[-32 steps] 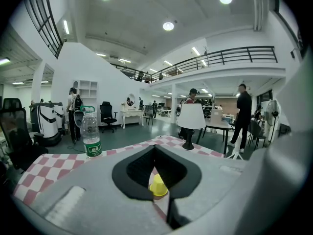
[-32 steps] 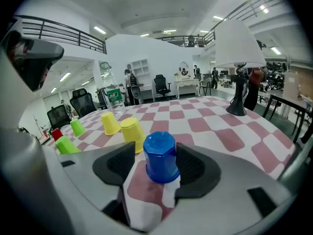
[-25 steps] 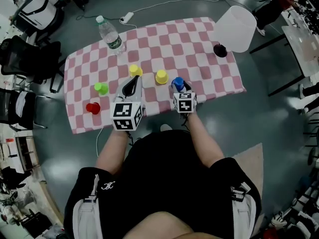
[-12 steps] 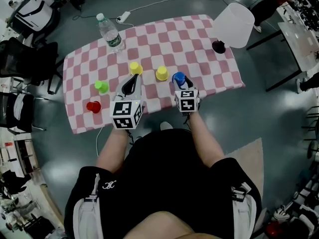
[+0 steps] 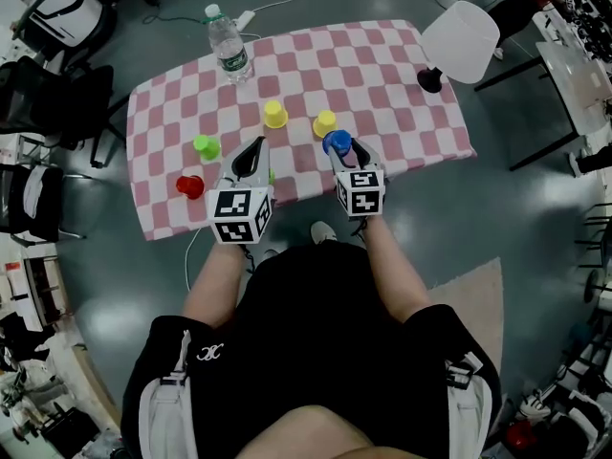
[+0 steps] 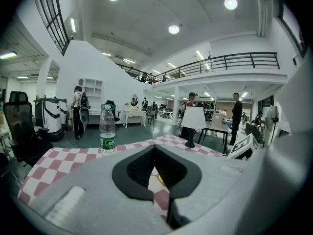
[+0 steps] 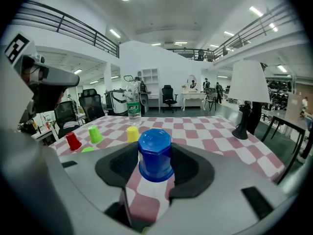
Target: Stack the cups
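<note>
My right gripper [image 5: 339,147] is shut on an upside-down blue cup [image 5: 336,142], held clear above the checkered cloth [image 5: 382,65]. In the right gripper view the blue cup [image 7: 155,153] sits between the pads of that gripper [image 7: 155,156]. Just beyond it stands a yellow cup [image 5: 324,123], with a second yellow cup [image 5: 274,114] to its left. A green cup [image 5: 206,146] and a red cup [image 5: 189,185] stand further left. My left gripper [image 5: 256,149] hovers near the table's front edge, its tips together and nothing in it [image 6: 154,148].
A water bottle [image 5: 229,46] stands at the far left corner of the cloth. A white lamp [image 5: 459,41] on a black base occupies the far right corner. Chairs and cables surround the table on the floor.
The right gripper has lifted the blue cup off the cloth and carried it left, closer to the nearer yellow cup. The left gripper has drifted a little to the left.
</note>
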Demonstrator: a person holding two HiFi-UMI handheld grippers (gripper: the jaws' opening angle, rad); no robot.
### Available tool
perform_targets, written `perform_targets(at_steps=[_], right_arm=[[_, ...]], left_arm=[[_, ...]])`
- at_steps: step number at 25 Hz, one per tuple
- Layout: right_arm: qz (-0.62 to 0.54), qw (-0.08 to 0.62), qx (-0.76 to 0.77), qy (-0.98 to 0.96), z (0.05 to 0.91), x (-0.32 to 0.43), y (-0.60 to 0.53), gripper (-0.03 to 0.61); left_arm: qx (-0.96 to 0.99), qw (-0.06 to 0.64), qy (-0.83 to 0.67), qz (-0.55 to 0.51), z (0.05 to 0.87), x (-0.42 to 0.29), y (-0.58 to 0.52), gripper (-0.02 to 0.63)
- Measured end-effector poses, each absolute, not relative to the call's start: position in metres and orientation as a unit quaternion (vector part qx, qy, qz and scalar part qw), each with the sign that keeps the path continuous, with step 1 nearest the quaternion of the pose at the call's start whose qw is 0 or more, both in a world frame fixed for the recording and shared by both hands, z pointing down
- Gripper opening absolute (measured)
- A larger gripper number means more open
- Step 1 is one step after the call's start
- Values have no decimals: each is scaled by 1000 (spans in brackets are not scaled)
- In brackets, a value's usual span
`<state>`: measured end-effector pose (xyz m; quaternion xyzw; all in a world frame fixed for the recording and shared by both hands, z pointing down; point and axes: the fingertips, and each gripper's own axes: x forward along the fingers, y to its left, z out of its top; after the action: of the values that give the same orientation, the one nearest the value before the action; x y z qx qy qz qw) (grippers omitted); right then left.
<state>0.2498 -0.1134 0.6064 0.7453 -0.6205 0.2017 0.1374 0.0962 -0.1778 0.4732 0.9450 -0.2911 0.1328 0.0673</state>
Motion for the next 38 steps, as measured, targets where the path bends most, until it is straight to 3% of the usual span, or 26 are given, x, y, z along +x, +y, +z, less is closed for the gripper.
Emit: perform_targets(at_steps=[21, 38], right_arm=[[212, 181, 663, -695, 659, 121, -149, 209], [206, 206, 666, -687, 703, 108, -157, 209]], left_arm=[[908, 94, -386, 133, 488, -36, -191, 15], [894, 99, -414, 139, 493, -65, -194, 15]])
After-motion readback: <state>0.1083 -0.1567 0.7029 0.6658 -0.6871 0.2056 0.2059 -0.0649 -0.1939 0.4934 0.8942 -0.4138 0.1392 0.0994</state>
